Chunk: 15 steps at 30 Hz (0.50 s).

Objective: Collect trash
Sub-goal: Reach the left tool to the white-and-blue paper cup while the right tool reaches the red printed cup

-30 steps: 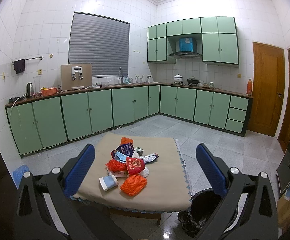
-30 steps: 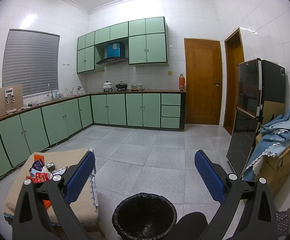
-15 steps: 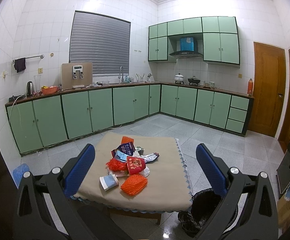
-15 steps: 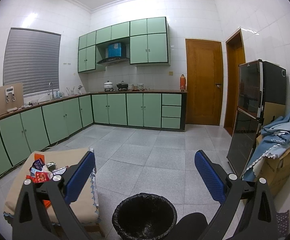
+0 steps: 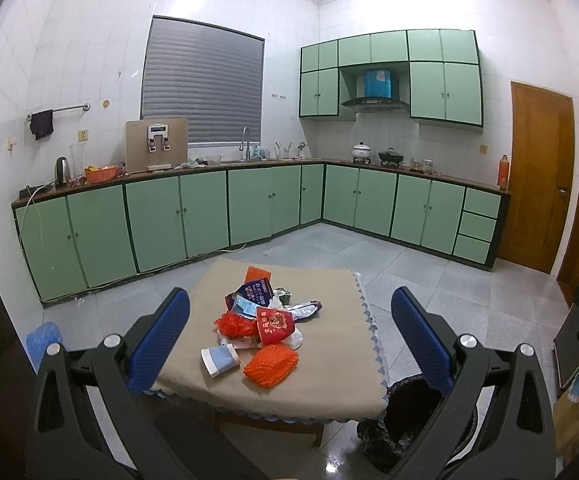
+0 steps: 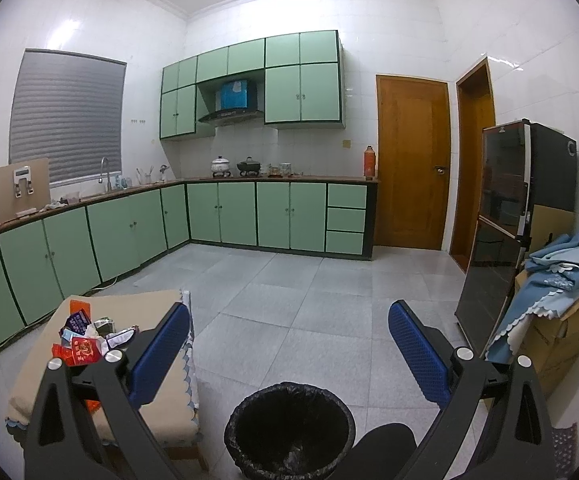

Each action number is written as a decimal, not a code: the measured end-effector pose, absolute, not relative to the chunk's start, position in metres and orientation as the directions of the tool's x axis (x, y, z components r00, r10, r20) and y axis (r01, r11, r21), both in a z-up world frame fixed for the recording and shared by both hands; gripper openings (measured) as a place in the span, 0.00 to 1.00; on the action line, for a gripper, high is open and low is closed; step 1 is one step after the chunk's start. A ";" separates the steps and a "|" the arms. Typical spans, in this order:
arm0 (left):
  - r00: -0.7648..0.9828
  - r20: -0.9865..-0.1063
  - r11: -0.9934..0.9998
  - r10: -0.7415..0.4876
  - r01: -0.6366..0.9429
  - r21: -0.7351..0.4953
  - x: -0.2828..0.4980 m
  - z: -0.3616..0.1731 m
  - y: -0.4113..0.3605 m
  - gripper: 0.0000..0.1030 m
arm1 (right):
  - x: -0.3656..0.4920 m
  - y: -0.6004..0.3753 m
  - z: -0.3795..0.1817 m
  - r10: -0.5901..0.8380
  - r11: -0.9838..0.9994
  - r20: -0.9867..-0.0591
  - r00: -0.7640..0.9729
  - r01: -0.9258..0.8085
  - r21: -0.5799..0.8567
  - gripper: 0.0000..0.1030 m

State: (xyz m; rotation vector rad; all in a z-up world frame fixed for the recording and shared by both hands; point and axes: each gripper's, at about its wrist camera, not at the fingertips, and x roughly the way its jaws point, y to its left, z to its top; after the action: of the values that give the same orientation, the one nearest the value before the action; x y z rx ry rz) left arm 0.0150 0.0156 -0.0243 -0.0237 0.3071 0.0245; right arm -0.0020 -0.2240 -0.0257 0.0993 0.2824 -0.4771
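A pile of trash (image 5: 261, 320) lies on a low table with a beige cloth (image 5: 329, 372): an orange foam net (image 5: 270, 364), a red packet (image 5: 275, 325), a blue-white carton (image 5: 220, 360) and wrappers. My left gripper (image 5: 289, 332) is open and empty, held above and before the table. A black-lined trash bin (image 6: 289, 428) stands on the floor right of the table; it also shows in the left wrist view (image 5: 405, 420). My right gripper (image 6: 289, 340) is open and empty, above the bin. The pile shows at its left (image 6: 85, 340).
Green cabinets (image 5: 193, 216) line the far walls. A black fridge (image 6: 505, 232) and a box draped with blue cloth (image 6: 557, 292) stand at the right. A blue bag (image 5: 43, 340) lies on the floor left of the table. Grey tiled floor (image 6: 289, 288) lies beyond.
Both views have shifted only slightly; the left gripper tilted a little. Both grippers stay open and nothing on the table has moved.
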 end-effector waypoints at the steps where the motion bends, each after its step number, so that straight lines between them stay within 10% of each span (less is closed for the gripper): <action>1: 0.952 -0.305 0.999 0.022 -0.030 -0.020 0.015 -0.026 0.016 0.95 | -0.001 -0.223 -0.027 -0.436 0.885 -0.294 0.850 0.464 0.028 0.94; 15: 0.869 -0.492 0.996 0.058 -0.087 -0.037 0.061 -0.079 0.062 0.95 | 0.061 -0.186 -0.058 -0.227 0.972 -0.370 0.901 0.234 -0.026 0.94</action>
State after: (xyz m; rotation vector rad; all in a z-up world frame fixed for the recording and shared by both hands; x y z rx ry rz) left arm 0.0612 0.0622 -0.0794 -0.0583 0.5124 0.0762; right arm 0.0613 -0.1855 -0.0583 0.0193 0.3804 -0.2381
